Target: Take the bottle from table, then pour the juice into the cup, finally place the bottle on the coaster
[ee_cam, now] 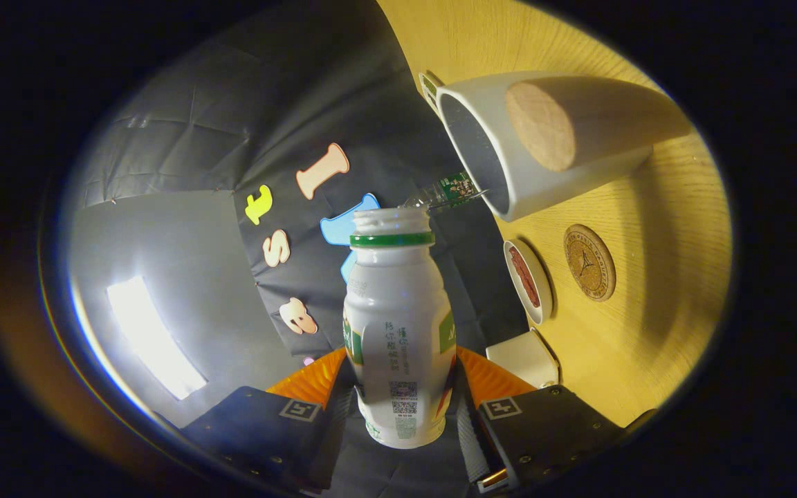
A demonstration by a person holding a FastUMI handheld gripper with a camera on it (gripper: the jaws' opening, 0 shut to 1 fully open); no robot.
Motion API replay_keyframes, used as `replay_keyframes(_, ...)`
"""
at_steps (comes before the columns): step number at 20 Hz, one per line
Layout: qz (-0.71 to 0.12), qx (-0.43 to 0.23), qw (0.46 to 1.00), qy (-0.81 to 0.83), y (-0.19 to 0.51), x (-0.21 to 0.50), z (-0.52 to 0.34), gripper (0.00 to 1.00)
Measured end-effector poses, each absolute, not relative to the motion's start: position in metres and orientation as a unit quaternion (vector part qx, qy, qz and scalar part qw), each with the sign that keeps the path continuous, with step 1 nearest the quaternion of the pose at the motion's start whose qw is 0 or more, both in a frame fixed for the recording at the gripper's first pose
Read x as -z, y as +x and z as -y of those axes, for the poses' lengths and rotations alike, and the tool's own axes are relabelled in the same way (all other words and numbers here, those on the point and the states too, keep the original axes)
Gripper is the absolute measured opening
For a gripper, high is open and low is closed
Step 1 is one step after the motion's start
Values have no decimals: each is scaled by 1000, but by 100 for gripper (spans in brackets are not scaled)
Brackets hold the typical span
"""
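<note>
We hold the bottle [398, 325] in the tool [402, 398]; both fingers press on its sides, so the grip is closed on it. The bottle has no cap, and its open mouth points toward the cup [509, 149], just beside the cup's rim. The whole view is turned on its side, so we judge that the bottle is tilted for pouring. We cannot see any juice in flow, and we cannot tell how much is in the cup. The taking step is done. The pouring is in hand or near its end. The last step is left: the coaster [589, 263] lies bare on the desk [647, 325], a little way from the cup, with a small dish [528, 280] beside it.
</note>
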State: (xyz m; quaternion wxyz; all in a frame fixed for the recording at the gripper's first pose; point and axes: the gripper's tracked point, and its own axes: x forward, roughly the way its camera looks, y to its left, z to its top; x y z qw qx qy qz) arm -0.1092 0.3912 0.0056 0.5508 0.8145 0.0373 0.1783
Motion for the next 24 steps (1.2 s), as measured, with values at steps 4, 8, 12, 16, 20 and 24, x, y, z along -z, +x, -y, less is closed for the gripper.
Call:
replay_keyframes(4, -35, -177, 548, 817, -109, -6, -391, 69)
replay_keyframes(8, -35, -174, 546, 819, -109, -5, -391, 70)
replay_keyframes(12, -35, -172, 544, 821, -109, -6, -391, 70)
replay_keyframes(16, -35, -168, 539, 825, -109, -5, -391, 70)
replay_keyframes(20, -37, -165, 537, 827, -108, -6, -392, 70)
replay_keyframes(24, -35, -159, 528, 834, -109, -5, -391, 70)
